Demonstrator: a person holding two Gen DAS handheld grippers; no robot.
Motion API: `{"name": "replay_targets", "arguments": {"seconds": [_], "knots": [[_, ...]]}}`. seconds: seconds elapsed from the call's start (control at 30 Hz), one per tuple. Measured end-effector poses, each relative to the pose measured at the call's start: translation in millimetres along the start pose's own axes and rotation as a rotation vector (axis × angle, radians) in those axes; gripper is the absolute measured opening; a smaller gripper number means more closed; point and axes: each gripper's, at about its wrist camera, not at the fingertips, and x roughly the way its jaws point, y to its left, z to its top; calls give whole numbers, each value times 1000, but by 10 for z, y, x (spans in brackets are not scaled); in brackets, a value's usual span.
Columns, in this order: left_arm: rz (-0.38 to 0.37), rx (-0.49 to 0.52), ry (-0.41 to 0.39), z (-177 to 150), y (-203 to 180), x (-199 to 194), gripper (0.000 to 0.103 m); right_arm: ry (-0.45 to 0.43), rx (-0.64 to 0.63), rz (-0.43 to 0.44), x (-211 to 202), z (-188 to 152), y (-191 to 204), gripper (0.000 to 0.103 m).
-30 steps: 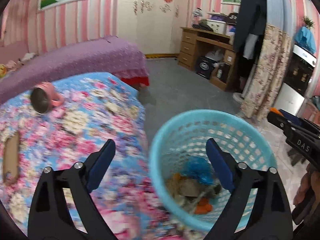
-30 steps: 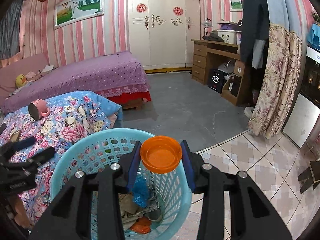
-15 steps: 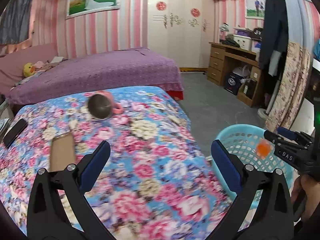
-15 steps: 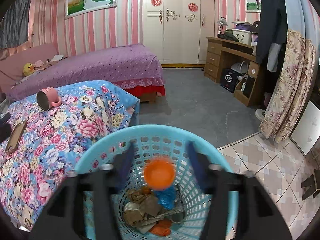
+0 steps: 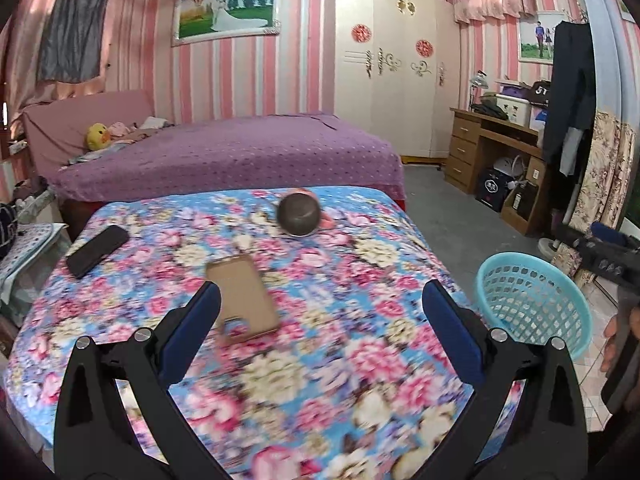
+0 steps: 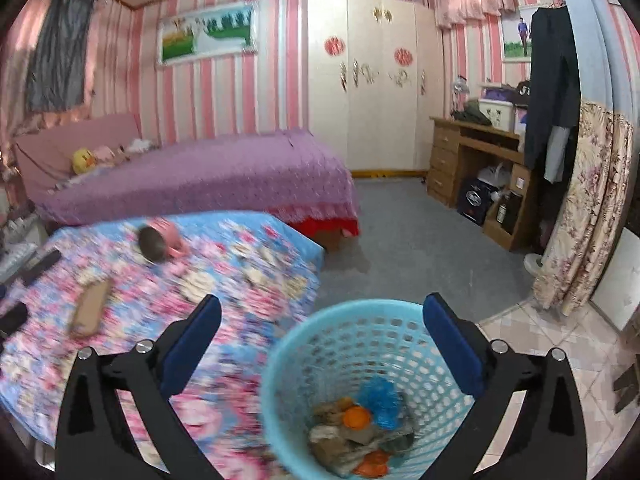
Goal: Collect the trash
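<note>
A light blue mesh trash basket (image 6: 280, 364) stands on the floor beside the flower-print bed; it also shows in the left wrist view (image 5: 532, 300). An orange cup (image 6: 357, 417) lies inside it on blue, brown and orange trash. My right gripper (image 6: 322, 354) is open and empty above the basket's near rim. My left gripper (image 5: 320, 334) is open and empty over the flower-print bedspread (image 5: 320, 360). A flat brown card piece (image 5: 244, 298) lies just past its left finger. The right gripper's body (image 5: 608, 260) shows at the right edge of the left wrist view.
A pink mug (image 5: 300, 214) lies on its side at the far end of the bedspread. A black remote (image 5: 98, 250) lies at its left. A purple bed (image 5: 224, 152), a wooden desk (image 5: 492, 152) and a flowered curtain (image 6: 588, 216) stand around the grey floor.
My right gripper opened and dropped the orange cup into the basket. My left gripper swung left from over the basket to over the bedspread.
</note>
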Motion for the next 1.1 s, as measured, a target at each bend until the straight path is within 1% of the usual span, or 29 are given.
{"name": "replay_targets", "arguments": {"seconds": [0.1, 0.2, 0.33, 0.5, 0.6, 0.73, 0.8, 1.1], "knots": [[16, -17, -8, -59, 185, -155, 97, -17, 1, 24, -188, -60, 191, 99], [29, -25, -10, -134, 305, -270, 98, -19, -32, 25, -350, -145, 457, 99], [49, -19, -10, -318, 444, -393, 98, -16, -74, 39, -526, -307, 802, 99], [60, -49, 6, -548, 607, -384, 98, -37, -115, 79, -622, -536, 1178, 99], [65, -61, 16, -620, 660, -332, 98, -52, -128, 109, -644, -651, 1330, 99], [84, -47, 2, -641, 681, -316, 98, -64, -141, 110, -647, -682, 1424, 99], [81, -54, 5, -647, 706, -298, 98, -75, -135, 102, -649, -685, 1435, 99], [91, -74, -6, -633, 773, -293, 98, -89, -140, 85, -603, -669, 1381, 99]]}}
